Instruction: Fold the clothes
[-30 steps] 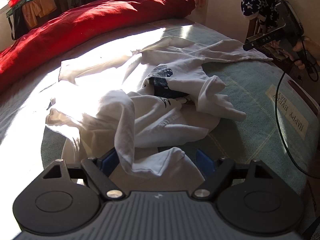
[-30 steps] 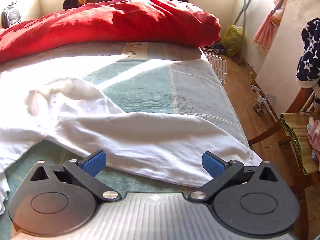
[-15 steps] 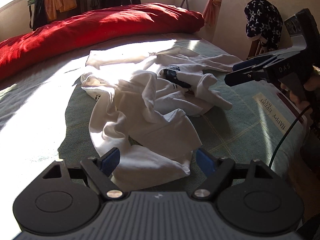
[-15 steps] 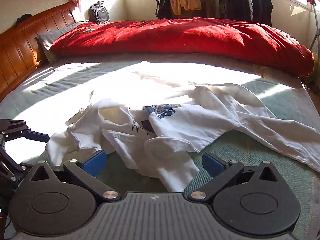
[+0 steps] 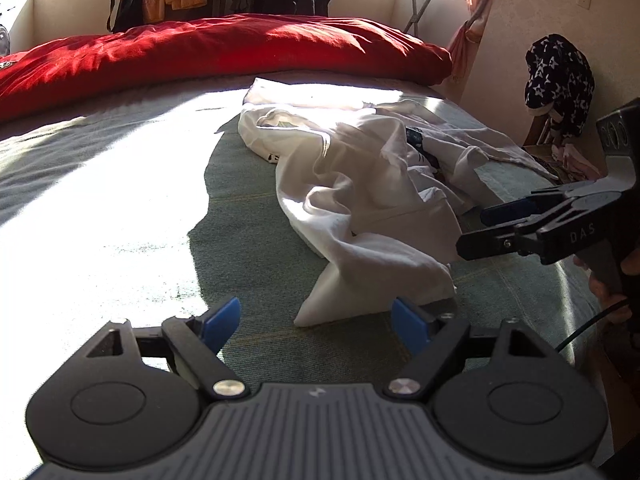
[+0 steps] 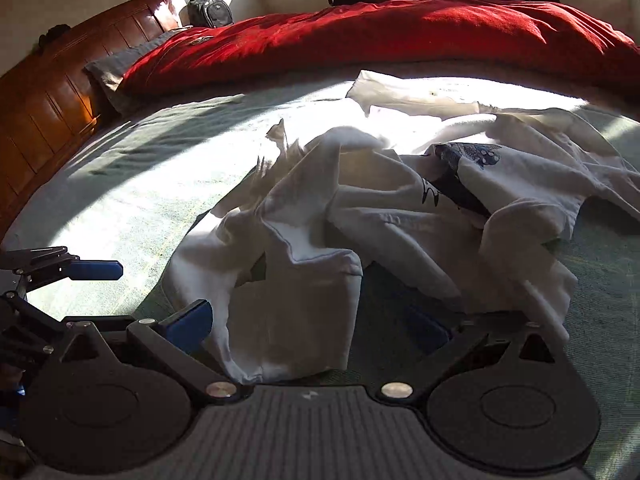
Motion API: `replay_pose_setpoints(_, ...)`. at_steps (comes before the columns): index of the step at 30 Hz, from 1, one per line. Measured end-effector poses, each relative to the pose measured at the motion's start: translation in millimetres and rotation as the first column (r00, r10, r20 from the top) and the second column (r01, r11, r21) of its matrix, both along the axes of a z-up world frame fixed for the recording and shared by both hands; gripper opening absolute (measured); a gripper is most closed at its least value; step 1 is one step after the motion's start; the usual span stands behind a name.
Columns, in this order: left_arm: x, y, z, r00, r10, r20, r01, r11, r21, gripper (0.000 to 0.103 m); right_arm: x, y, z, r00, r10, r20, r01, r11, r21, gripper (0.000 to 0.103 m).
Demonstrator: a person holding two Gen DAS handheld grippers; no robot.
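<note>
1. The white shirt (image 5: 360,184) lies crumpled on the green bed cover (image 5: 256,248), well short of the red duvet (image 5: 224,48) along the far side. It is not spread flat yet, so by my reading you are at the start: find an edge and open the garment out.

2. Your left gripper (image 5: 316,320) hangs with its jaws wide apart and nothing between them. The nearest corner of the shirt sits just ahead of it and a little toward its right-hand blue pad (image 5: 408,322), near but not touching.

3. Your right gripper (image 6: 308,326) also stands with jaws spread. A hanging fold of the shirt lies in front of the gap and hides most of the right pad. The pads do not appear to press on the cloth, though I cannot tell whether the fold touches them.

4. In the left wrist view the shirt's long axis runs away from you and slightly leftward, from the near corner toward the sunlit far end.

5. The right gripper is nearer to cloth. The left one must move forward and a little right to reach the corner.

6. The risk: pinching several layers at once in this bunched heap.
</note>
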State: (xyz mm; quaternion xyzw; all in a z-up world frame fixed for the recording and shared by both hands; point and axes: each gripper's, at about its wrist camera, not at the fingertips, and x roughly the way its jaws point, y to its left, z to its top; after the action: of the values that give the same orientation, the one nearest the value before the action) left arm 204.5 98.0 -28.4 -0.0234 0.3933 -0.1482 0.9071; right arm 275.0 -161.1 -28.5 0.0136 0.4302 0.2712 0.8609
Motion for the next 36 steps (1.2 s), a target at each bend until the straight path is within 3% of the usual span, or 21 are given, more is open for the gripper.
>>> replay_pose_setpoints(4, 10, -19, 4, 0.999, -0.021, 0.031, 0.021, 1.000, -0.014, 0.083, -25, -26, -17, 0.997, -0.064, -0.046, 0.065, 0.998, 0.020, 0.103)
replay_pose_setpoints(9, 23, -43, 10, 0.996, -0.001, 0.088, 0.001, 1.000, 0.006, 0.083, -39, -40, -46, 0.985, -0.140, -0.105, 0.136, 0.990, -0.037, 0.103)
replay_pose_setpoints(16, 43, -69, 0, 0.991, 0.045, 0.124, -0.062, 0.989, 0.137, 0.083, -55, -28, -59, 0.989, -0.150, -0.013, 0.148, 0.984, -0.104, 0.103)
replay_pose_setpoints(19, 52, -72, -12, 0.989, 0.089, 0.115, -0.117, 0.957, 0.265, 0.083, -60, -20, -57, 0.991, -0.136, 0.015, 0.137, 0.978, -0.159, 0.103)
replay_pose_setpoints(21, 54, -63, -19, 0.987, 0.118, 0.105, -0.146, 0.933, 0.328, 0.083, -60, -21, -50, 0.989, -0.148, -0.003, 0.146, 0.979, -0.144, 0.103)
replay_pose_setpoints(24, 52, -37, -24, 0.981, 0.170, 0.097, -0.194, 0.909, 0.370, 0.083, -63, -26, -35, 0.989, -0.145, -0.025, 0.143, 0.988, -0.054, 0.103)
replay_pose_setpoints(29, 51, 5, -19, 0.961, 0.257, 0.105, -0.277, 0.873, 0.400, 0.083, -71, -23, -5, 0.993, -0.115, 0.012, 0.114, 0.993, 0.043, 0.103)
replay_pose_setpoints(31, 50, 16, -13, 0.956, 0.273, 0.111, -0.295, 0.873, 0.388, 0.082, -71, -15, 7, 0.994, -0.099, 0.042, 0.095, 0.993, 0.077, 0.103)
replay_pose_setpoints(36, 38, 11, 6, 0.973, 0.195, 0.125, -0.223, 0.935, 0.276, 0.082, -69, 3, 25, 0.993, -0.067, 0.093, 0.058, 0.993, 0.100, 0.103)
